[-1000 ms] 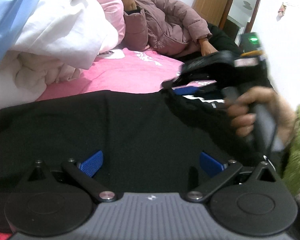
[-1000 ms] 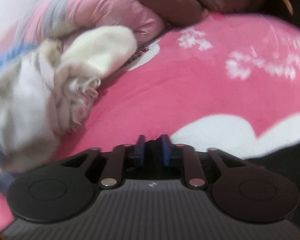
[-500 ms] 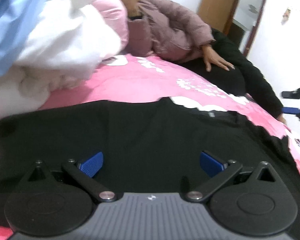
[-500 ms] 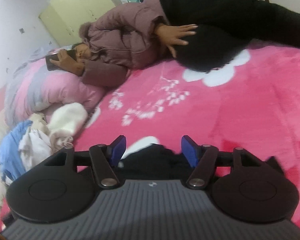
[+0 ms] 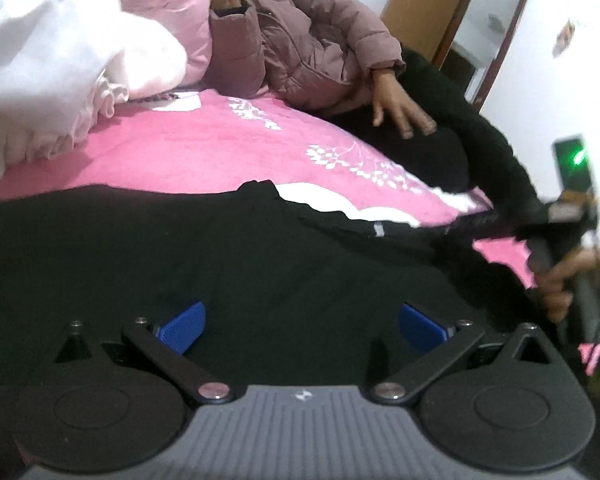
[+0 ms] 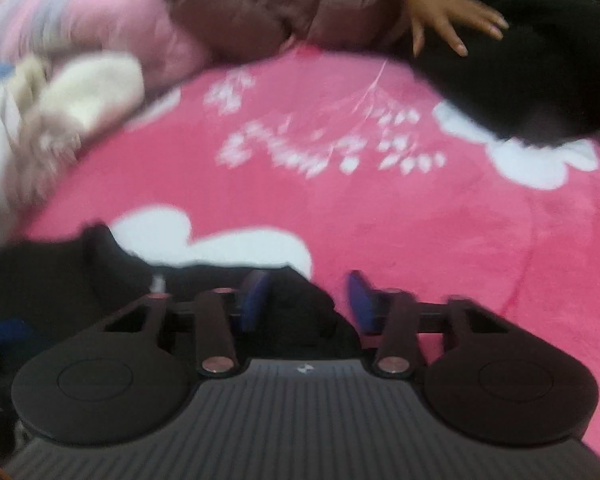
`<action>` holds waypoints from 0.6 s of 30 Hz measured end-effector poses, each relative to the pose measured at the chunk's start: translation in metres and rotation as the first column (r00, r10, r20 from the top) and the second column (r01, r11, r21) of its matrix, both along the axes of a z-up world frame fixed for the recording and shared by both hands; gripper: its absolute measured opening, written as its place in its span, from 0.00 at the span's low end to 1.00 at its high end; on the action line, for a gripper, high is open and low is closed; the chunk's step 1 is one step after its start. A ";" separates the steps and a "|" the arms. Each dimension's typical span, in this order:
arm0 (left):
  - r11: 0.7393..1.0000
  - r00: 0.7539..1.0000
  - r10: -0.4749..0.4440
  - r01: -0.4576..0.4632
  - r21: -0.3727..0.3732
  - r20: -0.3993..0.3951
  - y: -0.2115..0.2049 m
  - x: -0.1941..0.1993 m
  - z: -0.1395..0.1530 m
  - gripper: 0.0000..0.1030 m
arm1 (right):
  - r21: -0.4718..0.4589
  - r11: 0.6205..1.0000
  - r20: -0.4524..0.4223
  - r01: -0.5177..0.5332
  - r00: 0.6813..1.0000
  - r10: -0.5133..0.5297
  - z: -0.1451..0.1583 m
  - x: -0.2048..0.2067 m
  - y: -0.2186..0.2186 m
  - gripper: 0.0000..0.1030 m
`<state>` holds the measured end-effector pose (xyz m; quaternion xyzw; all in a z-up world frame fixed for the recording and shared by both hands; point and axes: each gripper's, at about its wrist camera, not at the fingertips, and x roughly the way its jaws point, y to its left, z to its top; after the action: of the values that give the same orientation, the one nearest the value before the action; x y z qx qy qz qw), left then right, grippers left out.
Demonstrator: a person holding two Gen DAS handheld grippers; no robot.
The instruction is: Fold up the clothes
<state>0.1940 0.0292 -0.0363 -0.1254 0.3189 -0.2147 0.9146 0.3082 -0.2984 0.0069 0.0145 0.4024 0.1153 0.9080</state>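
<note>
Here the left gripper (image 5: 302, 322) hangs tilted down over the black garment (image 5: 180, 256), its two blue pads spread wide with nothing pinched between them. The right gripper (image 6: 308, 294), gripped by a hand (image 5: 568, 280) at the garment's far right edge, is closing; a bunched fold of black cloth sits between its pads, though they are not yet pressing on it. One garment lies spread flat across the near part of a pink blanket (image 5: 220, 156) with white flowers. One person in a mauve puffer jacket (image 5: 300, 40) reclines beyond. White bedding (image 5: 52, 64) is heaped at left; a wooden door (image 5: 420, 4) stands behind.
</note>
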 end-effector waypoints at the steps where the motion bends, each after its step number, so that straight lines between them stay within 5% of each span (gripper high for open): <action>1: 1.000 1.000 0.000 0.000 -0.009 0.001 0.001 0.000 0.000 1.00 | -0.016 1.000 0.009 -0.003 1.000 0.003 -0.003 0.001 0.002 0.11; 6: 1.000 1.000 0.000 0.000 -0.013 0.005 0.002 0.000 0.000 1.00 | -0.039 0.998 0.149 0.045 0.988 -0.039 0.002 -0.007 0.001 0.07; 13: 1.000 1.000 -0.003 0.004 -0.027 0.015 0.004 -0.001 -0.002 1.00 | -0.028 0.993 0.162 0.116 0.981 -0.110 -0.021 0.005 0.000 0.07; 18: 0.999 1.000 -0.006 0.007 -0.054 0.012 0.009 0.000 -0.003 1.00 | 0.175 0.967 0.118 0.184 0.971 -0.206 -0.005 0.000 -0.027 0.16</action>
<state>0.1942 0.0377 -0.0396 -0.1477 0.3080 -0.2270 0.9120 0.3081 -0.3254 0.0018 0.1206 0.3257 0.0585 0.9359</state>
